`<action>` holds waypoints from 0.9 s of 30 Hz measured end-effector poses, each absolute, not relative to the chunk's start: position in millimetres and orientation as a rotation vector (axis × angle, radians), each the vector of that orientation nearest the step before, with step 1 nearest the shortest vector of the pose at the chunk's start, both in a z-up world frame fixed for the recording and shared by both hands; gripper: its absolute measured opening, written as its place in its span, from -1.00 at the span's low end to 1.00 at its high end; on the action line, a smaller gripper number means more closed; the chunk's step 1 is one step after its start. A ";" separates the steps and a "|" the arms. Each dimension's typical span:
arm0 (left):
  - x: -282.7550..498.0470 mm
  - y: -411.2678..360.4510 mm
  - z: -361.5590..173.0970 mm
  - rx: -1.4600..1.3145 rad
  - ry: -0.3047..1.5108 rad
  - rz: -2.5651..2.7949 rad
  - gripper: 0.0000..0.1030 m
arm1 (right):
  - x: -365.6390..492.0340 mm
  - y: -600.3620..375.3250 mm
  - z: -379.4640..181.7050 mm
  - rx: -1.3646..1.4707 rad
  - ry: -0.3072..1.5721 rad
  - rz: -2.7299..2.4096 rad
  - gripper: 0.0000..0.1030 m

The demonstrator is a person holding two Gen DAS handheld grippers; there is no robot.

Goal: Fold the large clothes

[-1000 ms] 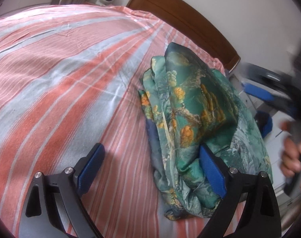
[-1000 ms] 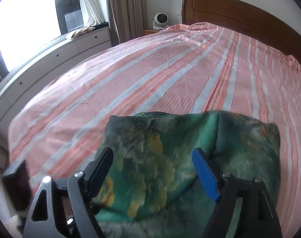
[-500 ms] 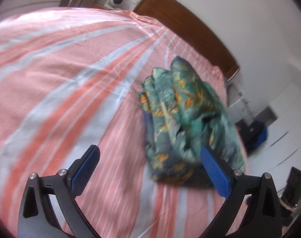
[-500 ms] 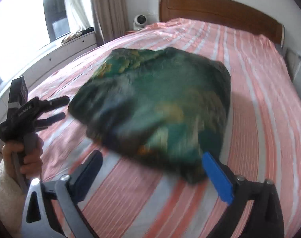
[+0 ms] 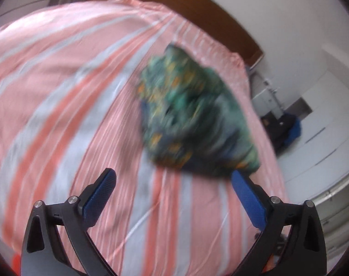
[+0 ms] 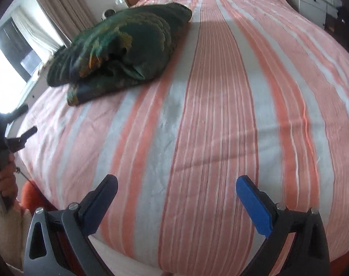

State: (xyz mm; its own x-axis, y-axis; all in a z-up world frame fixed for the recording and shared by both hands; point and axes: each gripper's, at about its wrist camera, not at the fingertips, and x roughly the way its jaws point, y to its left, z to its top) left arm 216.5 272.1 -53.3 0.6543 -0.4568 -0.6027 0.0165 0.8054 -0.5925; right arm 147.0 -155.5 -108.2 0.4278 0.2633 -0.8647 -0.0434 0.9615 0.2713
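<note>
A folded green patterned garment (image 5: 192, 119) lies on the pink and white striped bed (image 5: 59, 87). It also shows in the right wrist view (image 6: 119, 46), at the far left of the bed (image 6: 220, 119). My left gripper (image 5: 174, 184) is open and empty, held back from the garment's near edge. My right gripper (image 6: 176, 188) is open and empty, over the bare sheet and well away from the garment. The left gripper also shows at the left edge of the right wrist view (image 6: 25, 124), held in a hand.
A wooden headboard (image 5: 197, 11) stands at the far end of the bed. White cabinets (image 5: 323, 124) and a dark bag (image 5: 287, 131) are at the right. A window with curtains (image 6: 36, 30) is at the left in the right wrist view. A white drawer unit (image 6: 312, 2) stands beyond the bed.
Both grippers have pulled back from the folded garment, which stays on the bed. The right gripper has swung to the right, so the garment now sits far left in its view.
</note>
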 end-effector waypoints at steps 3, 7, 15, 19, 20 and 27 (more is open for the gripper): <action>284.7 268.4 -33.0 -0.535 0.893 -0.364 0.98 | 168.2 -156.7 -84.7 0.248 1.047 0.227 0.97; 352.8 253.8 -57.9 -0.544 1.039 -0.402 0.98 | 226.1 -167.8 -49.3 0.400 0.947 0.317 0.97; 376.3 237.2 -127.0 -0.526 1.207 -0.385 1.00 | 352.9 -159.8 -82.9 0.568 0.998 0.462 0.98; 380.4 230.3 -135.8 -0.525 1.241 -0.410 1.00 | 400.3 -140.0 -131.9 0.662 1.103 0.537 1.00; 380.4 228.2 -138.3 -0.533 1.254 -0.411 0.99 | 407.1 -135.6 -134.0 0.655 1.104 0.514 1.00; 331.0 172.6 -83.9 -0.141 1.060 -0.258 0.11 | 384.7 -67.2 -82.9 0.062 0.991 0.413 0.35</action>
